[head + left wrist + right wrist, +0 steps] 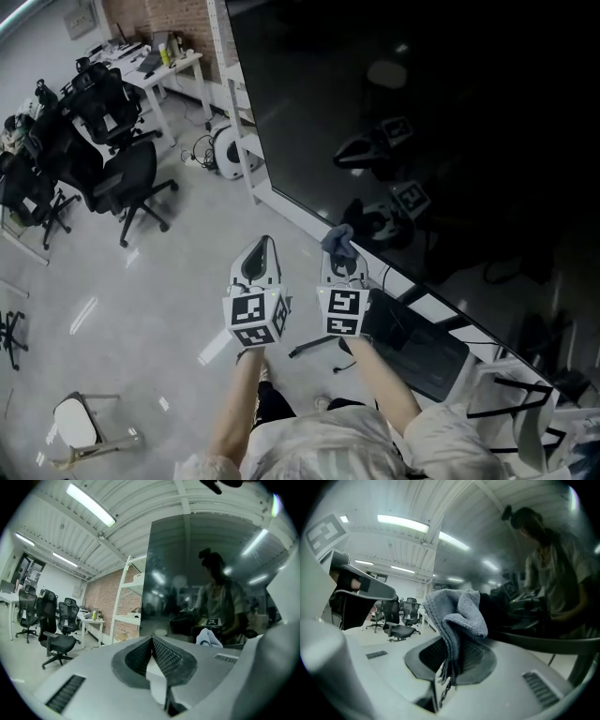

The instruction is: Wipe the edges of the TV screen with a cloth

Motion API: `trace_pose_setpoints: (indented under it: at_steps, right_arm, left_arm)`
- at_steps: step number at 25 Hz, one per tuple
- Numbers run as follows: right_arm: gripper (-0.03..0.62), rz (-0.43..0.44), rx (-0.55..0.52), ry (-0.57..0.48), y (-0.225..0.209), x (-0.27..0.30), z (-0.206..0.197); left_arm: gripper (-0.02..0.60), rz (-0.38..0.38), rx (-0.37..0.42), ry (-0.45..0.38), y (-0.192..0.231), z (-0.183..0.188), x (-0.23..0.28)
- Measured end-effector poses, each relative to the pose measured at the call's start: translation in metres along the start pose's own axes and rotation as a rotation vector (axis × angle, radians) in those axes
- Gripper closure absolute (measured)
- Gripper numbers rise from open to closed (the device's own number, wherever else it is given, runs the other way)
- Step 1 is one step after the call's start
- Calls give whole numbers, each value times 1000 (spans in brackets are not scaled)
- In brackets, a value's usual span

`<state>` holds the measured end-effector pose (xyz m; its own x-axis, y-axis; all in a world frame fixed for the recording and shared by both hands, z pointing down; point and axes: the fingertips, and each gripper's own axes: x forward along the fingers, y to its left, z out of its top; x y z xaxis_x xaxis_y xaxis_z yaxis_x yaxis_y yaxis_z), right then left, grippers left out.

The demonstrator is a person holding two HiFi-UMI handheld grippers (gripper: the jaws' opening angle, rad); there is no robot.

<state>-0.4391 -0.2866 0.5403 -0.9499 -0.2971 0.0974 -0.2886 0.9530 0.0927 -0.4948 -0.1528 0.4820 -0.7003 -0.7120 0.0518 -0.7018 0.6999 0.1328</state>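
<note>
While the right gripper (341, 251) is held up at the lower edge of the TV screen (422, 112), its jaws pinch a grey-blue cloth (457, 613). In the right gripper view the folds of the cloth are clamped between the two ribbed pads (433, 656), and its bunched top sticks out past the tips. In the head view that bunch sits at the bottom border of the dark screen, toward the screen's lower left corner. Whether it touches the glass or the frame I cannot tell.

The left gripper (262, 255) hangs just beside the right one, on its left, above the pale floor (141, 281) and clear of the screen. Its jaws are pressed together with nothing between them. In the left gripper view the two ribbed faces meet along one thin line.

The black glass mirrors the person and the marker cubes of both grippers. In the left gripper view the mirrored cloth shows as a pale lump low on the screen.

A white shelf frame (236, 103) stands against the screen's left side. Farther off, black office chairs (131, 178) crowd near a white desk (173, 67) in front of a brick wall (159, 14). A small white seat (77, 422) stands on the floor at the lower left.
</note>
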Motion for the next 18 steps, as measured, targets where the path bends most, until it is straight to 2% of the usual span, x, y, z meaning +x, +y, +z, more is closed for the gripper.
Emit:
trace_pose_setpoints:
  at_steps: [4,9,14,18]
  right_arm:
    - [548,-77,-39,6,20,35,8]
    - [548,-209,-19,29,42,61,9]
    - [548,-236,-19,33,65,88,16]
    - [548,-214,-26,3,74,108,27]
  left_arm:
    - [566,-80,38,53,46,2,23]
    - [566,-188,53,98,94,0,49]
    - [566,-226,7,87,119,5,87]
    - [566,-247,-3,30,117,20,113]
